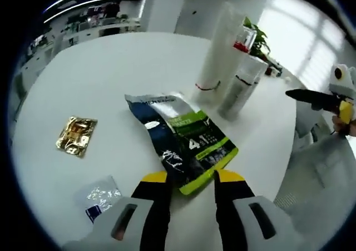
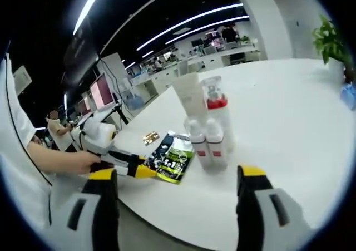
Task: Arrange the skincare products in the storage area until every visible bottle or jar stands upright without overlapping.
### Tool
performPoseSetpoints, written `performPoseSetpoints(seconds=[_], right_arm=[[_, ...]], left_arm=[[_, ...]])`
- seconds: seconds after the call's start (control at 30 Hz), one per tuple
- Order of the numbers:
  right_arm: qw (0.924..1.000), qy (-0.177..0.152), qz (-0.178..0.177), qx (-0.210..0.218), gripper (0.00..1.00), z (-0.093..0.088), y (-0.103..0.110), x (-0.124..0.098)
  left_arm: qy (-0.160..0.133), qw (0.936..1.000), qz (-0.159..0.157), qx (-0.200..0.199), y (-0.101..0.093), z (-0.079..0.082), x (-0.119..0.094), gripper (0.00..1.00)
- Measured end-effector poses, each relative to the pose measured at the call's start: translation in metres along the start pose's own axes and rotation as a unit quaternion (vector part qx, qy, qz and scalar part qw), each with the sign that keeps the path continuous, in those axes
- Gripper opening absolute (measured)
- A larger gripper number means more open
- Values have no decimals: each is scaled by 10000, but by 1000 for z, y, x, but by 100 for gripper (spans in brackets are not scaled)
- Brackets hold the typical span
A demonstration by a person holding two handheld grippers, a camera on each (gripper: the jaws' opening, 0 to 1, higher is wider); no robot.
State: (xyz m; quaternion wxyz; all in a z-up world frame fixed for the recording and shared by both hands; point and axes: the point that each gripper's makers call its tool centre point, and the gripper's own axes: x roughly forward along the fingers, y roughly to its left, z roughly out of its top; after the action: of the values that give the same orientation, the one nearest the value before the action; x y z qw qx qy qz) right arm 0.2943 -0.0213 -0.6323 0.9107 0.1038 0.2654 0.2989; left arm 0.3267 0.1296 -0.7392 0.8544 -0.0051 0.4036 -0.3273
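White counter (image 1: 100,84) holds upright bottles (image 1: 222,56); left gripper (image 1: 191,180), jaws wide, straddles the flat pouch (image 1: 183,139). Right gripper (image 2: 177,178) gapes wide. Pushing the pouch could topple them.

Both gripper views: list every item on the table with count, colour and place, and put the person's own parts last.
Table: one, white, round.
Tall tube: one, white, upright behind the bottles.
Pump bottle: one, clear with a red band, upright.
Small bottles: two, white with red labels, upright side by side in front.
Sachet pouch: one, green, blue and black, lying flat.
Foil packet: one, gold, lying flat, apart.
Sample sachet: one, clear and blue, near the table edge.
Potted plant: one, green, far edge.
Left tongs: black, yellow tips, open at the pouch's edge.
Right tongs: same colours, open.
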Motion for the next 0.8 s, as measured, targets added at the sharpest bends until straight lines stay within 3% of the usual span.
performPoseSetpoints(seconds=[0.23, 0.5, 0.67, 0.8], right_arm=[[10000, 3, -14, 11, 88, 0, -1, 0], [10000, -3, -25, 30, 89, 0, -2, -1], [10000, -17, -33, 25, 89, 1, -2, -1], [10000, -34, -59, 36, 89, 2, -5, -2]], left_arm=[[71, 9980, 202, 600, 5, 2, -5, 32], [-3, 9879, 352, 1511, 7, 29, -3, 42], [24, 9814, 124, 1916, 3, 46, 10, 53], [444, 9765, -135, 2104, 2, 40, 19, 63]])
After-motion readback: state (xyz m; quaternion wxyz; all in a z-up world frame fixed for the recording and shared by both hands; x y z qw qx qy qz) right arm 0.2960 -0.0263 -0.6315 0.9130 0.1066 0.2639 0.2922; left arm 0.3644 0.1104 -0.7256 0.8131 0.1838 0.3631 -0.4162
